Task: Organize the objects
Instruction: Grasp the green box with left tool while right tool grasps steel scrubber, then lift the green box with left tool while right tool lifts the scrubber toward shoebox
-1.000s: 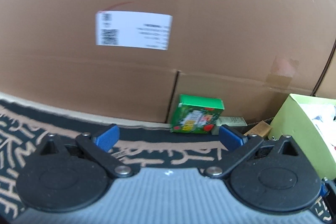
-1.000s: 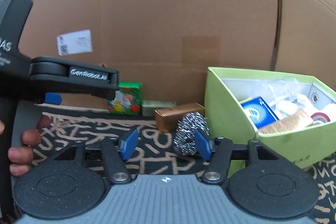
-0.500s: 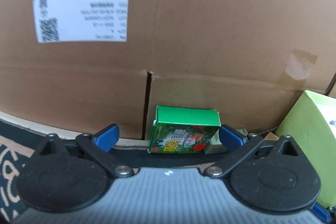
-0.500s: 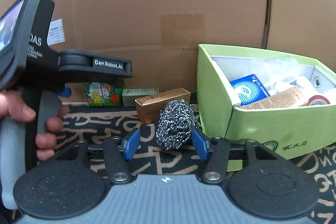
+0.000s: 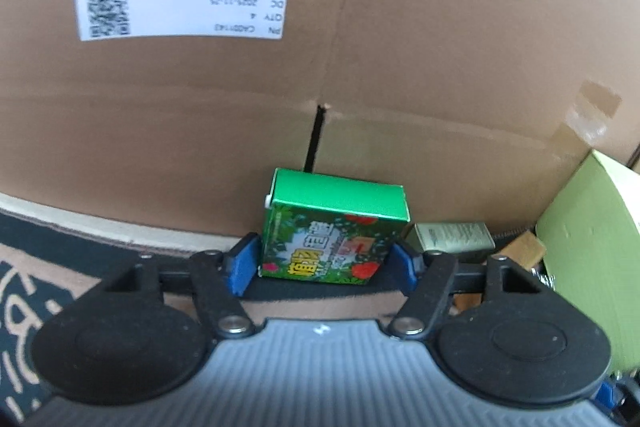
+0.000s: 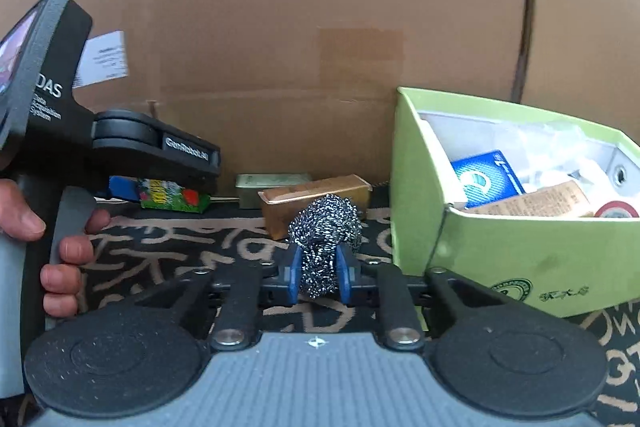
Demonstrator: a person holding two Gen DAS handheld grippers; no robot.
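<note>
The left gripper [image 5: 322, 265] has its blue pads on either side of a small green carton [image 5: 334, 227] printed with red fruit, which stands on the patterned mat [image 5: 36, 291] at the far edge, right against the big cardboard wall [image 5: 440, 47]. Its jaws are closing, and the pads appear to touch the carton's two sides, though the left one is hard to judge in the blur. Just right of the carton lies a dull olive tin [image 5: 452, 237], and beyond that rises the wall of the lime-green box [image 5: 576, 251].

The right gripper [image 6: 320, 273] is narrowing too, its jaws closing on a steel-wool scourer [image 6: 326, 227] that they pinch low down, so the ball bulges above the pads. The scourer sits near the middle of the mat, just in front of a copper-coloured bar box [image 6: 316, 197] and left of the lime-green box, which holds a blue packet [image 6: 486, 177], a roll of tape [image 6: 616, 209] and other wrapped things. At the far left of this view a hand [image 6: 52, 231] grips the handle of the left gripper.
</note>
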